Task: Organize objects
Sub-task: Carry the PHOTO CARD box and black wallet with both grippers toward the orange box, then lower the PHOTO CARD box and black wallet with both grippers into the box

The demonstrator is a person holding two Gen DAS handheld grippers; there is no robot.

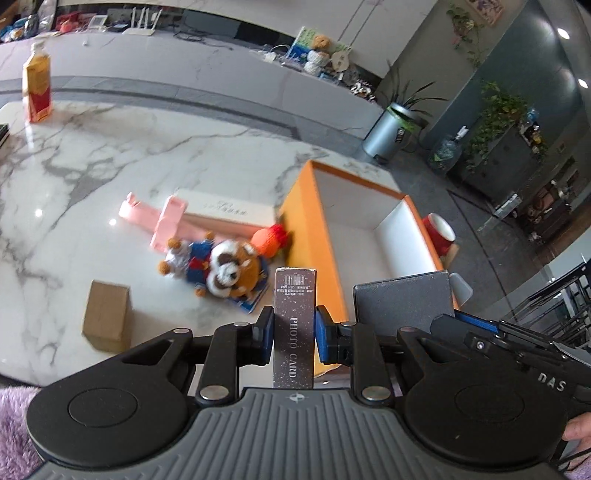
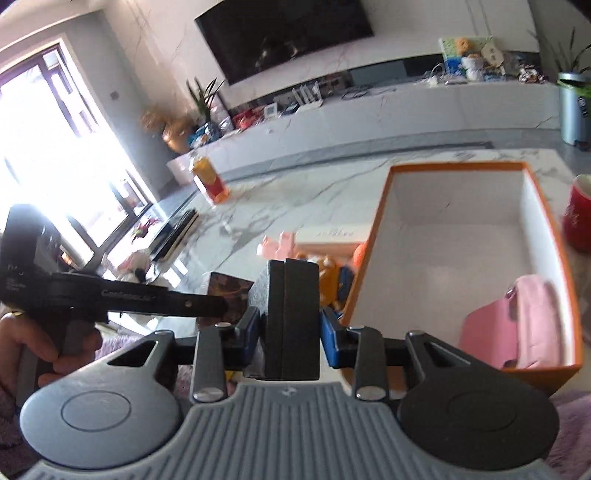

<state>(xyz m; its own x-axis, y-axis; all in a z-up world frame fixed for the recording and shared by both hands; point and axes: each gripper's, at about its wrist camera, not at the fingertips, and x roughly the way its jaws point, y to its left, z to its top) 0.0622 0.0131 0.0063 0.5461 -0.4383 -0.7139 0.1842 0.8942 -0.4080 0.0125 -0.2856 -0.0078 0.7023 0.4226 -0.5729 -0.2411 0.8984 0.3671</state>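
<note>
Two downward wrist views, shared orange box (image 1: 314, 236)

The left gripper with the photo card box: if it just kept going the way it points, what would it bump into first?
Probably the plush toy on the table, or the orange box wall beside it; depth is unclear. The left gripper grips the photo card box.

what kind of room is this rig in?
Most likely a home living room: wall-mounted TV above a long media console, marble coffee table, potted plants.

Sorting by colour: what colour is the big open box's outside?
Orange cardboard box, white inside; right wrist view.
</note>
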